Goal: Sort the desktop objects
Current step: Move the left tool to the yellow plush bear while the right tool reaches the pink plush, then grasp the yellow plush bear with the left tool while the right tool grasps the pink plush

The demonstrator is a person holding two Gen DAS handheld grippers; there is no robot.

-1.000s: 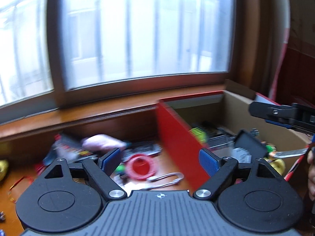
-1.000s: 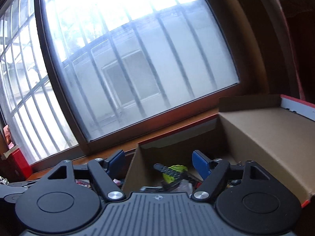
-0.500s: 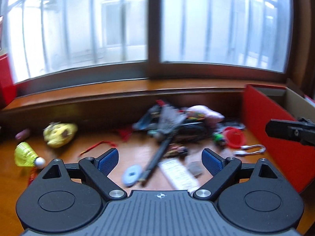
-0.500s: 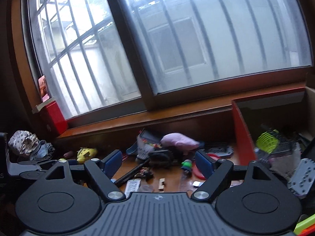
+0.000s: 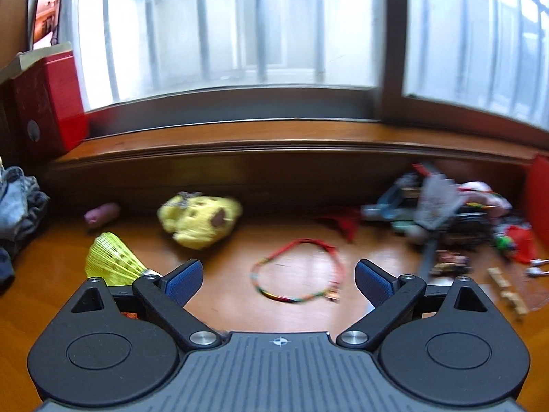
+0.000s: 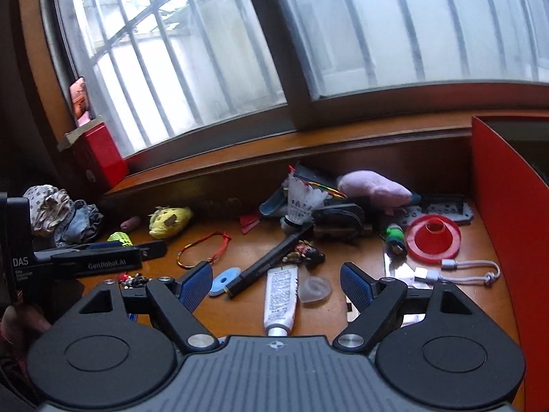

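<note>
My left gripper (image 5: 278,279) is open and empty above the wooden desk (image 5: 223,295), with a red string bracelet (image 5: 298,271) lying between its fingers. A yellow plush (image 5: 199,221) and a yellow shuttlecock (image 5: 111,261) lie to its left. My right gripper (image 6: 276,285) is open and empty over a white tube (image 6: 281,297), a black pen (image 6: 271,261) and a blue disc (image 6: 224,279). The left gripper (image 6: 103,257) shows at the left of the right wrist view. A red box (image 6: 511,226) stands at the right.
A white shuttlecock (image 6: 303,204), a pink plush (image 6: 375,189), a red disc (image 6: 432,238) and a white cable (image 6: 459,271) crowd the right of the desk. Clothes (image 6: 65,216) lie at the left. A small red box (image 5: 51,103) stands on the window sill.
Both grippers have swung left, away from the red box and towards the loose objects on the desk. Both have stayed open and empty.
</note>
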